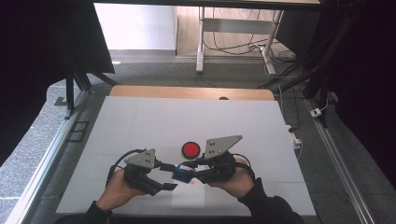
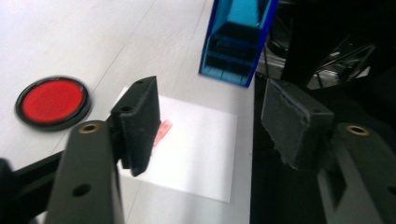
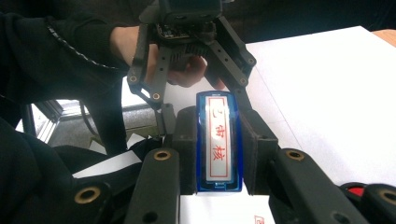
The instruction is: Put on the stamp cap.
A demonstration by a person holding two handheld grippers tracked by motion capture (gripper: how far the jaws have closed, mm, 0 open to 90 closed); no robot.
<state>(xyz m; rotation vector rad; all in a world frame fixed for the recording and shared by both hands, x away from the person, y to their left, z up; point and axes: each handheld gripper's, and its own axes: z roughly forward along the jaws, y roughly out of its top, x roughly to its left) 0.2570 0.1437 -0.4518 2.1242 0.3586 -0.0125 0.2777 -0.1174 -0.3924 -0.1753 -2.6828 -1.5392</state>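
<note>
A blue see-through stamp (image 3: 218, 144) with a white label and red characters sits between the pads of my right gripper (image 3: 218, 158), which is shut on it. In the high view the stamp (image 1: 181, 175) hangs just above the table between both hands, held by the right gripper (image 1: 188, 171). My left gripper (image 1: 169, 177) faces it from the left. In the left gripper view, the left gripper (image 2: 217, 123) stands open, the pads apart with nothing between them, and the stamp (image 2: 236, 42) hovers just beyond them.
A white paper sheet (image 2: 196, 149) with a small red print (image 2: 161, 130) lies under the grippers near the front edge (image 1: 189, 199). A red round pad in a black rim (image 1: 190, 150) sits just behind them. The white table (image 1: 187, 116) stretches far back and to both sides.
</note>
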